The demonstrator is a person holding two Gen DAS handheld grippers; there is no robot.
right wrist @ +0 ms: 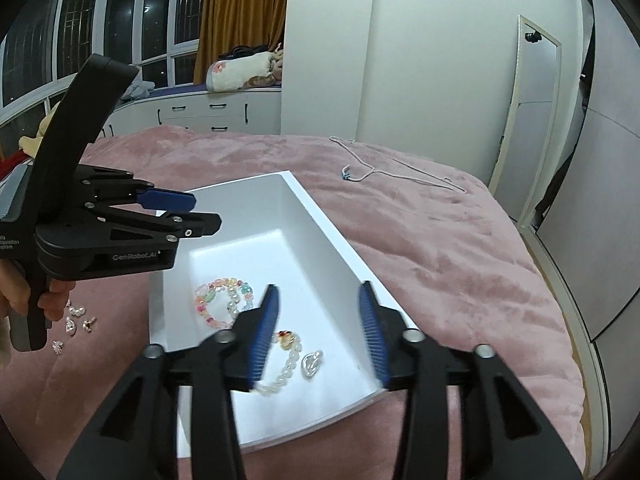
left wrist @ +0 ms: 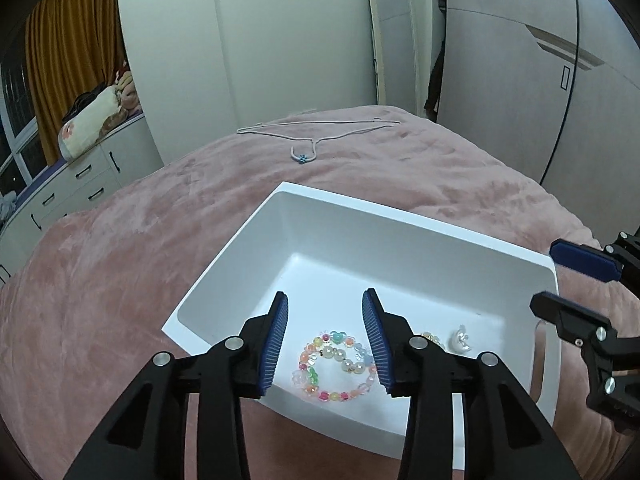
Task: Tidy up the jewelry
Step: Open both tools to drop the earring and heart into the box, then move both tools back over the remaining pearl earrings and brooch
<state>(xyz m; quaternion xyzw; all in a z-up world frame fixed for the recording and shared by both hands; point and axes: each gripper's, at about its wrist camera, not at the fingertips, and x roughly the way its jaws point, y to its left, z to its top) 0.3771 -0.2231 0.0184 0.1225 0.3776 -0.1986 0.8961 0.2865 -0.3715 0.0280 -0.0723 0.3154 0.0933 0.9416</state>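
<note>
A white tray lies on the pink bed. In it are a colourful bead bracelet, a pearl bracelet with an orange charm and a clear charm. My left gripper is open and empty, just above the colourful bracelet; it also shows in the right wrist view. My right gripper is open and empty over the tray's near end; it also shows in the left wrist view. A thin cord necklace with a blue flower lies beyond the tray.
Several small earrings and charms lie on the pink blanket left of the tray. White drawers and a window stand behind the bed. A mirror and wardrobe doors are on the right.
</note>
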